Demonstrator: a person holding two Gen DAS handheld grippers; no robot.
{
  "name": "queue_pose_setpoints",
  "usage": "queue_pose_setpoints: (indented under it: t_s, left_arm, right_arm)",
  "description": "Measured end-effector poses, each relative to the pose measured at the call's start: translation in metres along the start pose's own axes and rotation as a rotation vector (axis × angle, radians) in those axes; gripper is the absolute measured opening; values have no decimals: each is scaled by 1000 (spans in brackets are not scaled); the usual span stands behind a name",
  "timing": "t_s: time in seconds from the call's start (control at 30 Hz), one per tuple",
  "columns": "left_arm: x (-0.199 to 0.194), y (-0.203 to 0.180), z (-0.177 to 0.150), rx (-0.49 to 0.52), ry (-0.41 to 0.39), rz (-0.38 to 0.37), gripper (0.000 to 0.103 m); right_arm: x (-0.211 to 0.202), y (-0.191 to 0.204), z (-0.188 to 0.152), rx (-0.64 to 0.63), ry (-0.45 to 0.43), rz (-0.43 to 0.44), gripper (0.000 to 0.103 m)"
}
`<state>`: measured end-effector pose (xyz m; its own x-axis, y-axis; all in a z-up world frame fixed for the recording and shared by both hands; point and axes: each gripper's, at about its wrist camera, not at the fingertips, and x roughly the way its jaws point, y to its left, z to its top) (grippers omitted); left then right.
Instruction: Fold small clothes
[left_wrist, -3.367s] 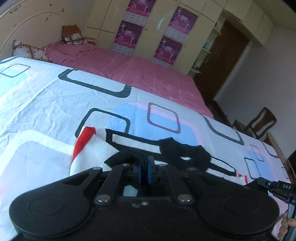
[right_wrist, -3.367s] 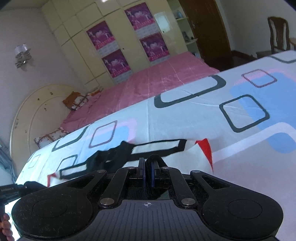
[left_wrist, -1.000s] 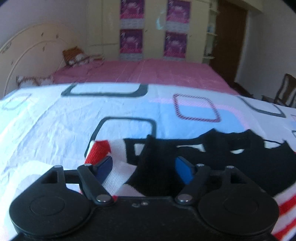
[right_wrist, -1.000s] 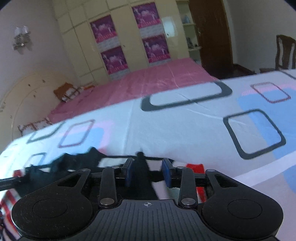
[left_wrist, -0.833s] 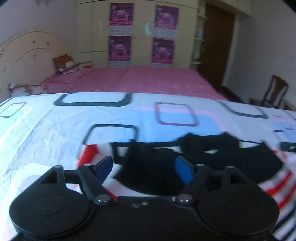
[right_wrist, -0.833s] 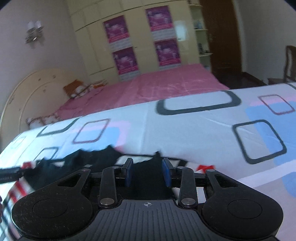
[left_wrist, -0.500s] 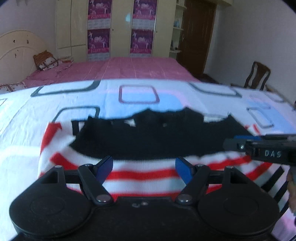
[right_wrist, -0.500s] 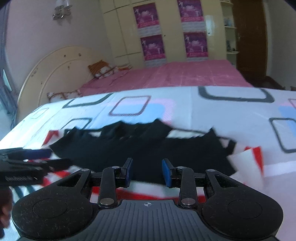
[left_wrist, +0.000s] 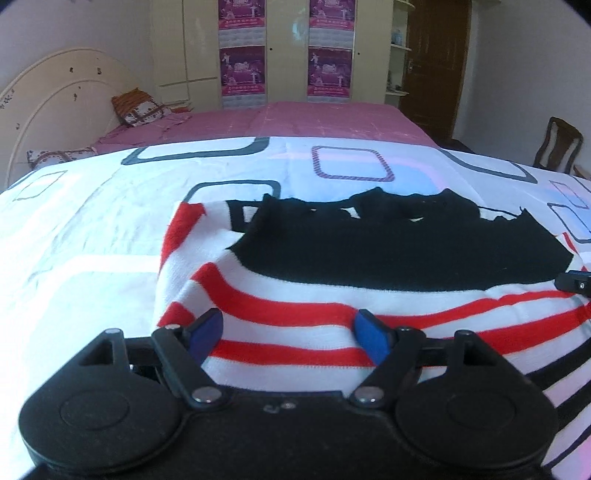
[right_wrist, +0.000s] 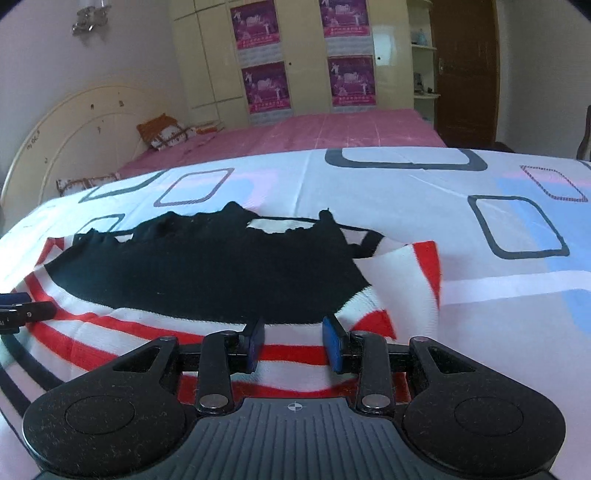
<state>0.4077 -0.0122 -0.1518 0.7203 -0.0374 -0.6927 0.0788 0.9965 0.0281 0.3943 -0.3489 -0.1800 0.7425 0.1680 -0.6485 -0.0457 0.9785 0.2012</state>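
Sweater (left_wrist: 332, 295) lay spread flat on the bed, on a white sheet (left_wrist: 92, 240) printed with rounded squares. From the left wrist view its near part showed red and white stripes, and a wide black panel crossed the middle; the far edge was ragged black against the sheet. The left gripper (left_wrist: 288, 328) hovered over the near striped edge, its blue fingers (left_wrist: 207, 326) spread wide and opening further, with the striped knit seen in the gap between them but neither pad pressing on it. At the right edge of that view the tip of the right gripper (left_wrist: 574, 282) poked in over the sweater. Behind the sheet ran a pink bedspread (left_wrist: 295, 122), a cream headboard (left_wrist: 55, 107) with a pillow (left_wrist: 138, 107) by it, a wardrobe (left_wrist: 288, 48) bearing purple posters, a dark door (left_wrist: 436, 66) and a chair (left_wrist: 557, 147).

From the right wrist view the sweater (right_wrist: 207, 266) filled the near left, the black panel in the middle and red stripes nearer the camera, one corner with a red band lying turned up at the right. The right gripper (right_wrist: 293, 341) sat low over the striped edge, its fingers (right_wrist: 332, 343) part-way apart, cloth showing between them without being pinched. The left gripper (right_wrist: 22, 308) showed at the far left over the sweater.
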Motion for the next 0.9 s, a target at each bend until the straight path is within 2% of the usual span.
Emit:
queue_pose_setpoints:
  t_s: [0.2, 0.37, 0.47, 0.57, 0.7, 0.9]
  left_arm:
    - [-18, 5, 1, -82, 32, 0, 75]
    - [-32, 2, -2, -83, 39, -37, 75]
    - [-31, -4, -4, -72, 42, -64, 76]
    - [-25, -6, -10, -32, 45, -61, 79]
    - [-20, 0, -12, -24, 57, -82, 84]
    - [-17, 5, -13, 10, 55, -119, 85]
  right_arm:
    - [-8, 5, 6, 35, 10, -19, 34]
    - [-26, 26, 11, 33, -21, 27, 34]
    - [-26, 50, 11, 5, -11, 64, 34]
    - [-22, 74, 4, -15, 12, 75, 34]
    - [-16, 83, -4, -17, 39, 30, 34]
    - [-22, 69, -10, 3, 53, -65, 34]
